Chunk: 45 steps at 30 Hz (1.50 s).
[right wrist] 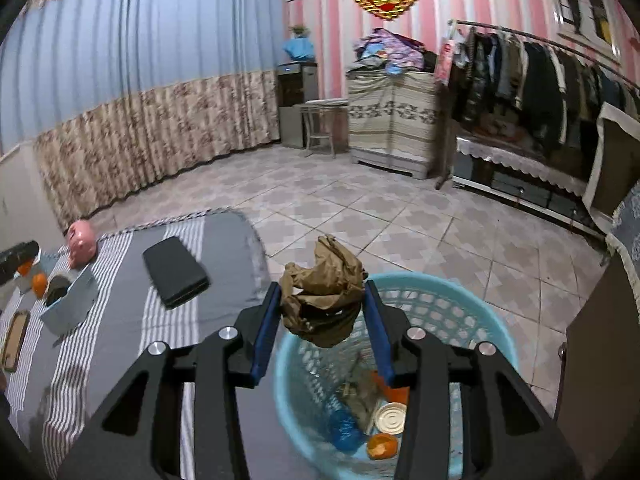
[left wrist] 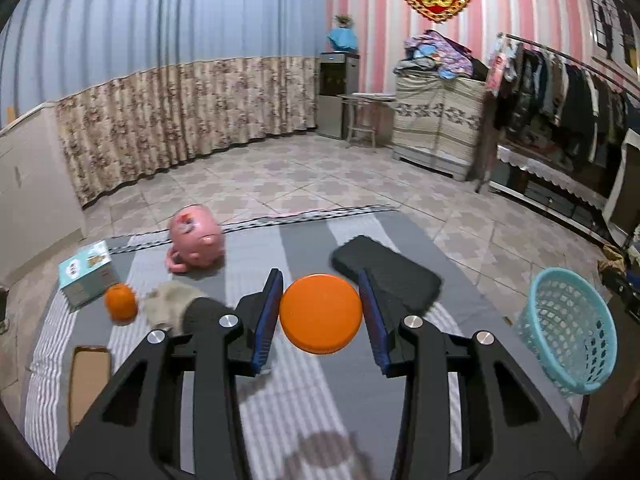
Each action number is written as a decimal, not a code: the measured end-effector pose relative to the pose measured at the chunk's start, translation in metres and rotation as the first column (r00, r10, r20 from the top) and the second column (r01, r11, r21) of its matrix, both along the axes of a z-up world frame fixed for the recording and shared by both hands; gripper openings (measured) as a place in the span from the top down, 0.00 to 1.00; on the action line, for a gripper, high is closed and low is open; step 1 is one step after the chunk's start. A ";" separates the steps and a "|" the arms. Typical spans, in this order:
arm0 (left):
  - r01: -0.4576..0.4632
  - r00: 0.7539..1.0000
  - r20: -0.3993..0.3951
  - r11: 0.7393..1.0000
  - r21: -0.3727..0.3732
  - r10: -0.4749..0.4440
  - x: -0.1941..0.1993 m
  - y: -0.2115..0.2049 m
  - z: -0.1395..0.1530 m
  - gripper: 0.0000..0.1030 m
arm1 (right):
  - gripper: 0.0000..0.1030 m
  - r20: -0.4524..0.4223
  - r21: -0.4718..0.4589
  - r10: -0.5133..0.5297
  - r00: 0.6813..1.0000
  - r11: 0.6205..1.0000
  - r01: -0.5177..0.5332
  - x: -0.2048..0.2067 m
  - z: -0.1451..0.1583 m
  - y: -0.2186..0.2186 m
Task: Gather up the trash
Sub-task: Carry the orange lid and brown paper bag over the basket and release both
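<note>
Open tiled floor [right wrist: 360, 216] beyond basket [right wrist: 472, 312] — hand-held grippers clamping crumpled paper [right wrist: 320, 300], orange lid [left wrist: 320, 314].

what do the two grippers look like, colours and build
Both look alike: the left gripper and right gripper have matte black angular frames with triangular cut-outs, round silver bolts at the pivots, and two flat fingers faced with blue pads. No cables, markings or sleeves show.
</note>
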<state>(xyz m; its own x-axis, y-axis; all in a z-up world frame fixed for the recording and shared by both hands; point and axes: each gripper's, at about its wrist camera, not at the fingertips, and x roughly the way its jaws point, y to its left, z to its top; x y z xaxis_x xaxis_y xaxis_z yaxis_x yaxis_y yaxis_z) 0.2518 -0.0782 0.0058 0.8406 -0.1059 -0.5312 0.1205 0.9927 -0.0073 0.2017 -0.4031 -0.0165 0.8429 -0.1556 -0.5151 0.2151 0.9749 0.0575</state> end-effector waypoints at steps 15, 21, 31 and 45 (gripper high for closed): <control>0.197 0.980 0.013 0.980 -0.011 -0.197 0.003 -0.131 -0.004 0.63 | 0.60 -0.037 0.041 -0.089 0.995 0.995 0.090 -0.004 -0.021 -0.063; 0.309 0.951 -0.005 0.951 0.029 -0.309 0.000 -0.196 -0.020 0.63 | 0.60 -0.052 0.082 -0.125 0.991 0.988 0.129 -0.004 -0.032 -0.085; 0.449 0.892 -0.078 0.893 0.021 -0.446 -0.001 -0.273 -0.063 0.63 | 0.60 -0.078 0.113 -0.173 0.982 0.977 0.181 -0.009 -0.043 -0.109; 0.388 0.920 -0.047 0.922 -0.007 -0.388 0.009 -0.258 -0.048 0.20 | 0.60 -0.092 0.110 -0.163 0.982 0.979 0.173 -0.002 -0.048 -0.104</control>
<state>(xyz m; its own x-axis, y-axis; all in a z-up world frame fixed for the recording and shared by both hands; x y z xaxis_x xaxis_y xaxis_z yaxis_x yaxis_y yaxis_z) 0.2611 -0.3365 -0.0419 0.7083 -0.4175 -0.5692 0.4960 0.8681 -0.0195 0.1999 -0.5070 -0.0643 0.7641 -0.2261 -0.6042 0.3839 0.9120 0.1443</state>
